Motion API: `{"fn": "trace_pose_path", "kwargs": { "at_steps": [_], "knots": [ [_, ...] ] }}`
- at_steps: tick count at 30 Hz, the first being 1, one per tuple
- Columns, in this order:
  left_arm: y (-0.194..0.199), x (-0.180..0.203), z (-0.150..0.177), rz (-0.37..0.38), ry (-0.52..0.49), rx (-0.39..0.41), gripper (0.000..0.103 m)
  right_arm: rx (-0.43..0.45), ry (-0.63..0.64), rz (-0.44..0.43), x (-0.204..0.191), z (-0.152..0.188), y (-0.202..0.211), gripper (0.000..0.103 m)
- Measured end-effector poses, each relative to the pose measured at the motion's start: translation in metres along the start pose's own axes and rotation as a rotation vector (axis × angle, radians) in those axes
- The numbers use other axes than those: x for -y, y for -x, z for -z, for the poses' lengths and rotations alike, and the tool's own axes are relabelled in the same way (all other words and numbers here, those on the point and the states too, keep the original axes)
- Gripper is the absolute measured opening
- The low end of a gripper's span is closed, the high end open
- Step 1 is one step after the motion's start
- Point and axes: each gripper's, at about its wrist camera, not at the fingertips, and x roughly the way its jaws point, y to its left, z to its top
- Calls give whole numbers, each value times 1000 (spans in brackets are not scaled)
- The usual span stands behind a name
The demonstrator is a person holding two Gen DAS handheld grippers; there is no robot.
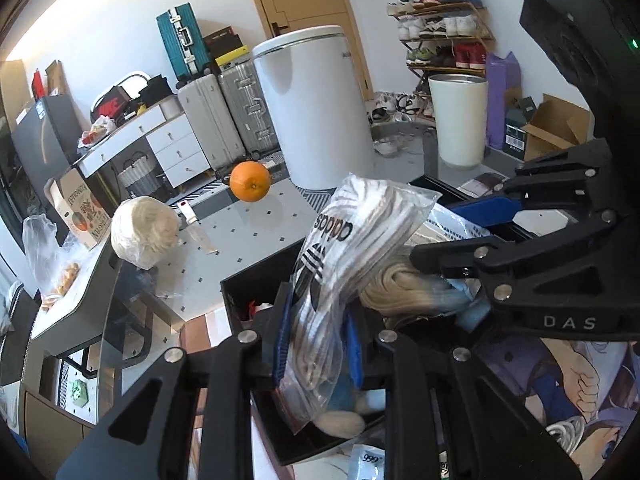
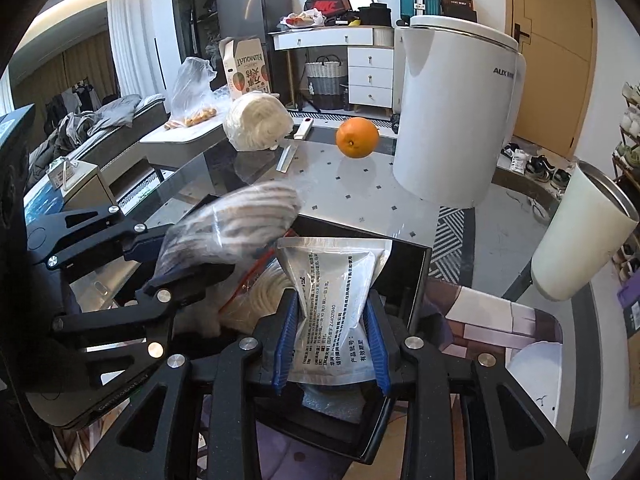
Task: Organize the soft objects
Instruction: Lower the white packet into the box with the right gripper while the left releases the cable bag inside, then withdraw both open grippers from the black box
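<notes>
My left gripper [image 1: 318, 312] is shut on a clear zip bag of white striped socks [image 1: 352, 240], held upright over a black box [image 1: 236, 292] on the glass table. In the right wrist view the same gripper [image 2: 188, 256] comes in from the left with the sock bag [image 2: 244, 216]. My right gripper [image 2: 332, 300] pinches a silver printed packet [image 2: 332, 264] between its blue pads [image 2: 288, 344], above the black box [image 2: 420, 280]. The left wrist view shows the right gripper [image 1: 436, 232] right of the sock bag. A cream bundle [image 1: 408, 288] lies inside the box.
An orange [image 2: 357, 137] and a bagged white yarn bundle [image 2: 258, 120] sit farther back on the table. A large white cylindrical appliance [image 2: 452, 112] stands behind the box on the right, a white tumbler [image 2: 580, 240] further right. A printed mat [image 1: 580, 380] lies under the box.
</notes>
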Motion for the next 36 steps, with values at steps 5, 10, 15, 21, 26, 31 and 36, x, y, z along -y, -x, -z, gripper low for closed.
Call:
{"fn": "trace_pose_path", "kwargs": {
  "at_steps": [5, 10, 15, 21, 26, 31, 36],
  "knots": [
    [1, -2, 4, 8, -5, -9, 24, 16, 23, 3, -4, 1, 9, 50],
    [2, -8, 5, 33, 45, -36, 41, 48, 34, 16, -4, 2, 26, 51],
    [10, -12, 10, 66, 92, -33, 59, 65, 15, 37, 5, 7, 42, 54],
    [29, -8, 15, 83, 111, 21, 99, 70, -12, 31, 10, 13, 49, 67],
    [43, -16, 22, 105, 195, 44, 103, 86, -21, 17, 8, 20, 57, 88],
    [59, -21, 34, 91, 259, 81, 103, 120, -34, 7, 3, 29, 72, 102],
    [76, -19, 48, 81, 289, 102, 103, 125, -40, 5, -3, 40, 81, 102]
  ]
}}
